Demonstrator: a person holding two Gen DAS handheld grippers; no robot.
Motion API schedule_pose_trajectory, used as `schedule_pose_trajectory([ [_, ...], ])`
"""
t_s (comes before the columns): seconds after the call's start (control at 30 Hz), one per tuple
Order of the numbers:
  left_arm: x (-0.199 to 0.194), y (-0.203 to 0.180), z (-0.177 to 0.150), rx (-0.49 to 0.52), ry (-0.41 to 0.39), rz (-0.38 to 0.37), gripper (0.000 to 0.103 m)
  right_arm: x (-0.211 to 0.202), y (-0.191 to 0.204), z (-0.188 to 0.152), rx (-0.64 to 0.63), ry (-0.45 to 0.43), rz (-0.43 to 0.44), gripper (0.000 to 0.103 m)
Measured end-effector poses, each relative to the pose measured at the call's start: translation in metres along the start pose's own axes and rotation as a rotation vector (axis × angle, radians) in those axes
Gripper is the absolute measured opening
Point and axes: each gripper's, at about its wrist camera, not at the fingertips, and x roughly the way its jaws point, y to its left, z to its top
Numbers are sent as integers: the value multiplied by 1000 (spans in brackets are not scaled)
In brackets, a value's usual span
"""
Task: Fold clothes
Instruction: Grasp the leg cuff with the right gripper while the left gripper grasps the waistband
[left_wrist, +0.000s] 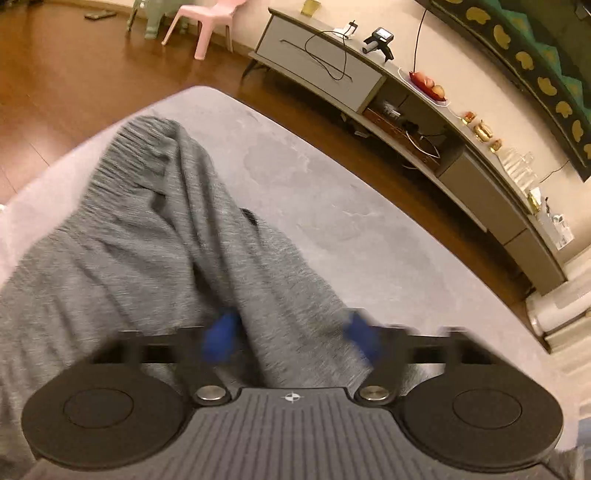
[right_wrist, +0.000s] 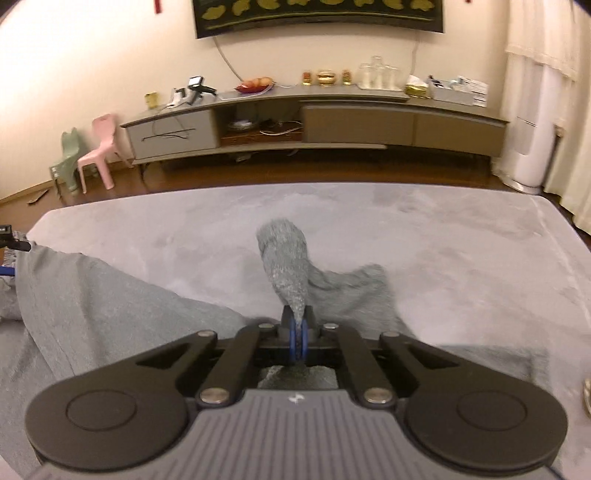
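Grey knit garment is spread over the near left part of the grey-covered table. A bunched fold is pinched in the right gripper. The left gripper is seen part-open astride cloth; contact cannot be told.

Warm, dim indoor light filled both views; fisheye bending curved the frame edges, and motion blur smeared the lower centre.

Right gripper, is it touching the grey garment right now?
Touching. The right wrist view shows the right gripper with its blue pads closed on a pinched fold of the grey garment, fabric rising from between them.
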Motion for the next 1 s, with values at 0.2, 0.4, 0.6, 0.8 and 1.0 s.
schedule_pose_trajectory([
  [0.2, -64, 1, -4, 6, -151, -144, 3, 12, 7, 1, 50, 1, -15, 15],
  [0.4, -185, 35, -54, -13, -319, -302, 1, 50, 23, 1, 48, 49, -38, 55],
  [0.6, -159, 43, -68, -10, -207, -266, 1, 72, 18, 3, 45, 93, -61, 5],
  [0.8, -80, 20, -26, -6, -122, -119, 52, -41, -31, 1, 230, -112, -35, 5],
  [1.0, -27, 13, -6, -37, -89, -60, 63, -76, -79, -56, 333, -112, 6, 5],
])
